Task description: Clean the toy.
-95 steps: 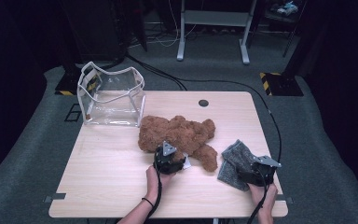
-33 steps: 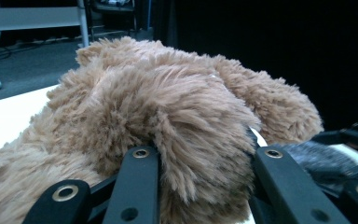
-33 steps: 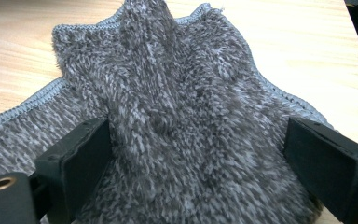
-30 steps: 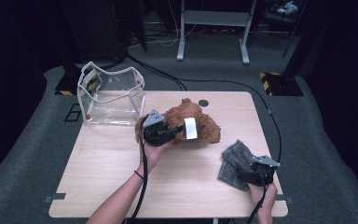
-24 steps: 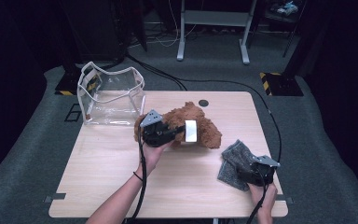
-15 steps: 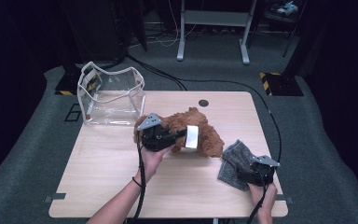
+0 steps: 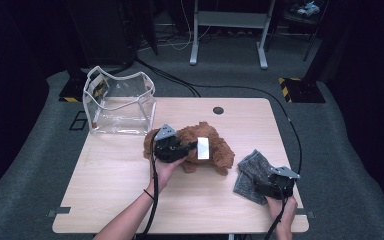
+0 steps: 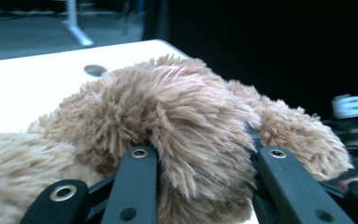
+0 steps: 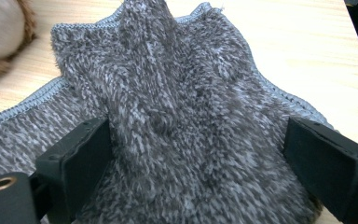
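The high view looked forward and down from above the person's side, taking in the whole table (image 7: 130, 200) from some way off, with the floor beyond it. The left gripper view sat low and very close, looking level along its jaws into the plush (image 8: 182, 126), the table's far edge and a dark room behind. The right gripper view peered steeply down, close up, onto the grey cloth (image 9: 186, 121). Both gripper views shared their patches with the high view: the plush (image 7: 205, 147) mid-table, the cloth (image 7: 250, 172) near the right front corner.
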`<state>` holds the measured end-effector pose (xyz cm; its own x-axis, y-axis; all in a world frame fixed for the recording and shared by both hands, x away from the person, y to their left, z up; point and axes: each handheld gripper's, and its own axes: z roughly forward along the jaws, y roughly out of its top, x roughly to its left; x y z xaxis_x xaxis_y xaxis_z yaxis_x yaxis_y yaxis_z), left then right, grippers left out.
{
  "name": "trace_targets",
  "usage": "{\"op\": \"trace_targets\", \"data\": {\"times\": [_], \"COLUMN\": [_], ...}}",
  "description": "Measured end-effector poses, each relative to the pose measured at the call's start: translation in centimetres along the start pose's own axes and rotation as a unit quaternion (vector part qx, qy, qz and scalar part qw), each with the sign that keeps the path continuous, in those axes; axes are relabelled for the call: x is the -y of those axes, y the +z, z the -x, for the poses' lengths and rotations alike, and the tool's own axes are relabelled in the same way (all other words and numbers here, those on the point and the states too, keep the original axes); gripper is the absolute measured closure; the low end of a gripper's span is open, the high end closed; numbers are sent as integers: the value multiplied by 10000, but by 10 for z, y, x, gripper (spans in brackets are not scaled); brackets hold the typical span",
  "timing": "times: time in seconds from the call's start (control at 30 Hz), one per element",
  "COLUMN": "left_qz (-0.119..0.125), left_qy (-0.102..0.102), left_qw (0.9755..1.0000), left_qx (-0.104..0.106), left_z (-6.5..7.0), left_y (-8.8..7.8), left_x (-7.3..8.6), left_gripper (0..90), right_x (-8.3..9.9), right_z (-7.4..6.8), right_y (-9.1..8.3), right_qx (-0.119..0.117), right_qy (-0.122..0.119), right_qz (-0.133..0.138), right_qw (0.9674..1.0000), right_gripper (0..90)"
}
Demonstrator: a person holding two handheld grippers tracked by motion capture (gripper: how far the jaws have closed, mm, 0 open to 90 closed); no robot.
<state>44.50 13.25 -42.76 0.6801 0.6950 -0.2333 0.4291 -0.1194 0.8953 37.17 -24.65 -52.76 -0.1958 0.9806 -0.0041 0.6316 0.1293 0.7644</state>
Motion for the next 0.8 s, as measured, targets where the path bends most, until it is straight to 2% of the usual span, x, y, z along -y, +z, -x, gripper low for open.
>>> {"op": "trace_targets", "data": {"times": [0.1, 0.27, 0.43, 0.53, 0.63, 0.8], "left_qz": [-85, -168, -279, -311, -284, -190], "left_qy": [-33, -27, 27, 82, 177, 507], "left_qw": [9999, 9995, 9990, 9987, 9982, 9962], "left_qx": [-130, -271, -355, -388, -493, -681], "left_z": [-10, -18, -22, -24, -25, -24], "left_y": [7, 13, 12, 8, 4, -10], "left_x": [2, 4, 4, 6, 8, 3], "left_gripper": [675, 634, 476, 414, 343, 260], "right_x": [0, 0, 0, 0, 0, 0], "right_z": [0, -1, -1, -1, -1, 0], "right_y": [0, 0, 0, 0, 0, 0], "right_qx": [3, 10, 15, 17, 14, 17], "right_qy": [-5, 10, 6, 3, -30, -37], "right_qz": [4, -4, -5, -11, -8, -20], "right_qw": [10000, 10000, 10000, 10000, 10000, 10000], "right_gripper": [76, 76, 76, 76, 76, 76]}}
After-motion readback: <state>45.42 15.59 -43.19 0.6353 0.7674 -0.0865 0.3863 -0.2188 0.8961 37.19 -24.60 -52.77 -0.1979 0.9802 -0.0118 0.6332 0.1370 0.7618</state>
